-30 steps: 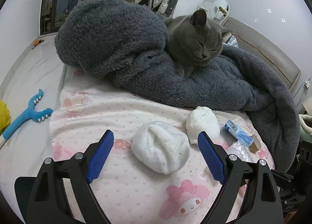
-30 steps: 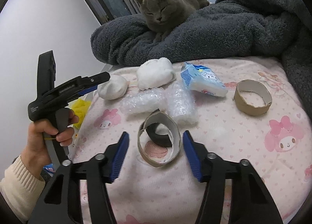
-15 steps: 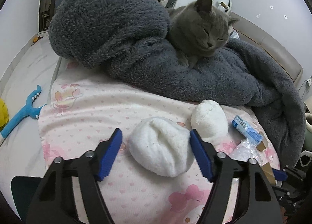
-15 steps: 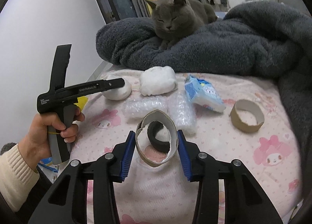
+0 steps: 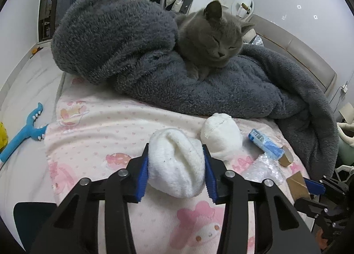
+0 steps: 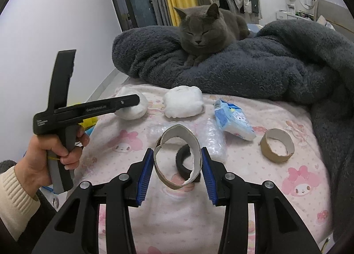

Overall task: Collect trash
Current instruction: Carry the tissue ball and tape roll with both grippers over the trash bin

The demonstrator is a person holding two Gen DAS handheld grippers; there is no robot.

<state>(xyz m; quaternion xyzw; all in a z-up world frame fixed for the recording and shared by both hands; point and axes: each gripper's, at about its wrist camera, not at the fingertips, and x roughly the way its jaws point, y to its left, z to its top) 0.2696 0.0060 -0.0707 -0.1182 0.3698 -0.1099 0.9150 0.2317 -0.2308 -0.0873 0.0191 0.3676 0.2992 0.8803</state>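
Observation:
In the left wrist view a white balled-up wad (image 5: 177,165) lies on the pink bed sheet (image 5: 99,125). My left gripper (image 5: 174,154) is closing on it, and both blue pads press into its sides. From the right wrist view the same gripper (image 6: 133,100) shows side-on over that wad (image 6: 132,111), held by a hand (image 6: 44,154). My right gripper (image 6: 177,154) is shut on a torn cardboard ring (image 6: 177,128), squeezed oval and raised a little off the sheet. A black band (image 6: 183,163) lies behind the ring.
A second white wad (image 6: 183,101), bubble wrap (image 6: 212,141), a blue tissue pack (image 6: 234,121) and another cardboard ring (image 6: 277,148) lie on the sheet. A grey cat (image 5: 212,39) rests on a grey blanket (image 5: 243,90) behind. A blue toy (image 5: 22,136) lies on the floor.
The left jaws have come in from wide apart until they grip the white wad. The right jaws closed on the cardboard ring, which has risen slightly off the sheet.

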